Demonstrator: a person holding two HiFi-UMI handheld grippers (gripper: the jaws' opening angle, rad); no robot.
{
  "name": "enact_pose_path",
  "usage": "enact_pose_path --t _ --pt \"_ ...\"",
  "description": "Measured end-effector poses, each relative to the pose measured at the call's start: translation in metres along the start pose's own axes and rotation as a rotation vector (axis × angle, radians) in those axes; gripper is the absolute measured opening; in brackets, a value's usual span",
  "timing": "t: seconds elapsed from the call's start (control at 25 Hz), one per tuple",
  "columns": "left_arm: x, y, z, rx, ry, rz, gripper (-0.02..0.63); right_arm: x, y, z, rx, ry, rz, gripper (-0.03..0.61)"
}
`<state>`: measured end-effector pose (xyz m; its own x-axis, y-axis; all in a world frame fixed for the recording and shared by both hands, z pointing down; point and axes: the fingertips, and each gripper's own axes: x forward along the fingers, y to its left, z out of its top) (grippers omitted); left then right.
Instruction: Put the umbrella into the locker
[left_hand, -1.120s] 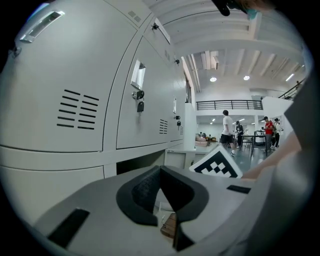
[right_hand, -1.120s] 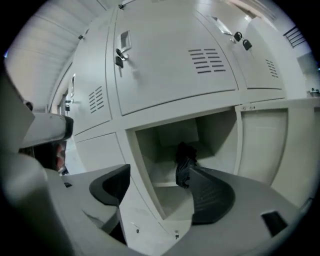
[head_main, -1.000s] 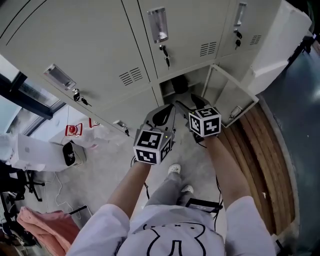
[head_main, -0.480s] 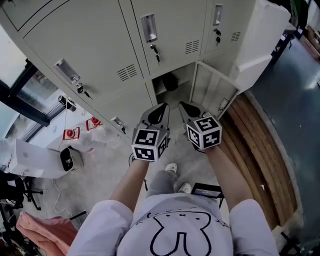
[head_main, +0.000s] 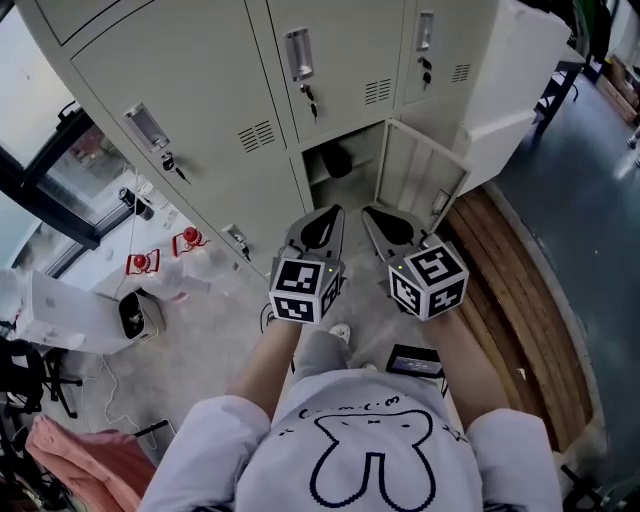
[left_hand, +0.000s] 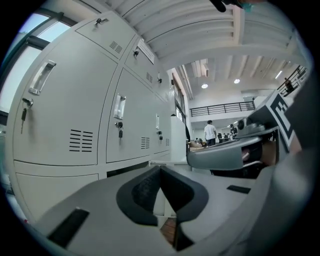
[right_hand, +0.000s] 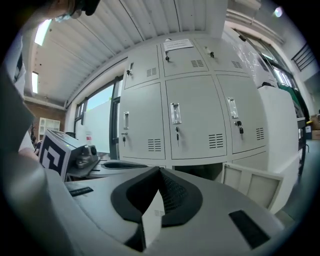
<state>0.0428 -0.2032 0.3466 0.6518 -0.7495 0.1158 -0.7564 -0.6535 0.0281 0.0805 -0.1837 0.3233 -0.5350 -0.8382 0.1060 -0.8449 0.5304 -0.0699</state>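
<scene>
The left claw (head_main: 338, 210) has eased a little way back from the bank of pale grey steel lockers (head_main: 200, 130). It is clenched on nothing, pads meeting at the tip, as it was a second ago. The right claw (head_main: 365, 210) has changed more. A second ago it stood with its jaws apart at the mouth of the open lower compartment (head_main: 362, 182). Now it is drawn back toward the person and sits just right of the left claw, clenched and empty. A strip of grey concrete floor (head_main: 225, 330) lies between both tips and the lockers. The black folded umbrella (head_main: 338, 160) lies inside that compartment, toward its far side and well apart from both claws.

Counted from the left:
- One pink cloth (head_main: 80, 455) lies at the near left.
- Two red-and-white items (head_main: 145, 263) lie on the floor by the lockers; what they are cannot be made out.
- Three upright chrome handles (head_main: 298, 55) are on the locker doors, each with a key hanging just below it.
- There are two claws, each carrying one black-and-white marker cube (head_main: 303, 290).
- There is one umbrella, in the one open compartment.
- One swung-out grey door (head_main: 415, 180) stands at that compartment's right.
- One stretch of brown wooden planks (head_main: 520, 300) runs along the floor at the far right.
</scene>
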Motion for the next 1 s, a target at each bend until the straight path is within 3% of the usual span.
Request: enact_pose_path --t 0.36,1.0 --pt "-0.023 -0.022 0.012 -0.061 -0.060 0.002 0.015 -0.050 0.014 0.007 0.060 -0.049 -0.010 -0.012" --pt "-0.023 -0.042 0.023 -0.001 -0.095 -0.037 0.015 -0.056 0.024 0.018 0.022 -0.094 -0.049 -0.012"
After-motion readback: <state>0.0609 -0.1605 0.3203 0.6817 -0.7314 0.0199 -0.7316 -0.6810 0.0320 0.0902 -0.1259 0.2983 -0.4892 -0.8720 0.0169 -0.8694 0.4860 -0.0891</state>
